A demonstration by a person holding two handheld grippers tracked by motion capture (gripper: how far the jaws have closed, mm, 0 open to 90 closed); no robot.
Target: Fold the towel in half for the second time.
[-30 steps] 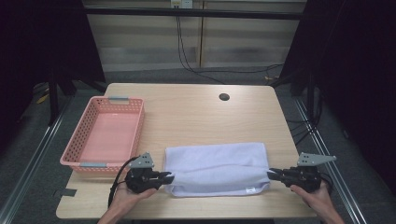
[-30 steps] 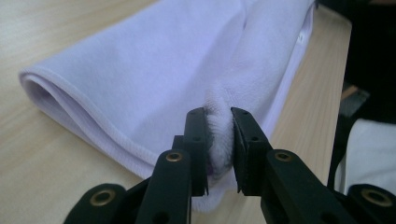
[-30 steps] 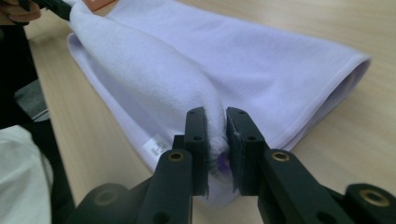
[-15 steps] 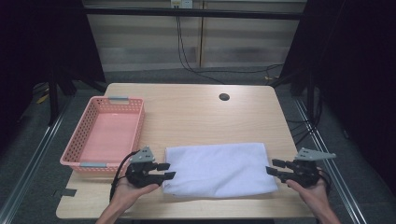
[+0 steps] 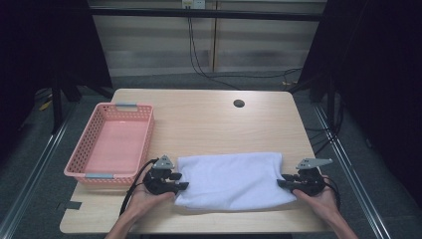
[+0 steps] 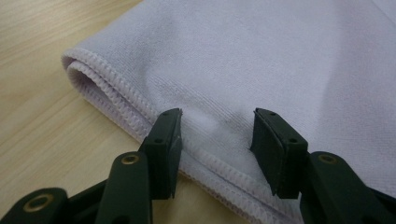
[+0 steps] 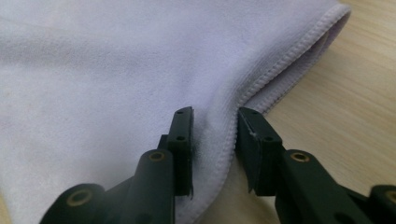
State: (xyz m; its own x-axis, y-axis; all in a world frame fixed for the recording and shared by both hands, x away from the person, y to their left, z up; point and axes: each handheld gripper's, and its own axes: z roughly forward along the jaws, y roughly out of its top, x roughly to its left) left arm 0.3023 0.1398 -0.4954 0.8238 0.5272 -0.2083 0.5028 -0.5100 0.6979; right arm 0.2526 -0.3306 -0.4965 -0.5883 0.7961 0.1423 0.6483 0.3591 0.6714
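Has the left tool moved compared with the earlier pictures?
Yes. The left tool shifted left, toward the pink basket, then returned to the towel edge, jaws opening.

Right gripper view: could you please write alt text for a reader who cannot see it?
The right tongs straddle the stitched hem of a folded white towel, jaws slightly apart and just closing in, with the hem between them. The towel lies on a light wooden table, its folded corner at the upper right.

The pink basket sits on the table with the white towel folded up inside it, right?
Not quite. The pink basket is on the table, but the high view shows the white towel lying folded on the tabletop beside it, not inside.
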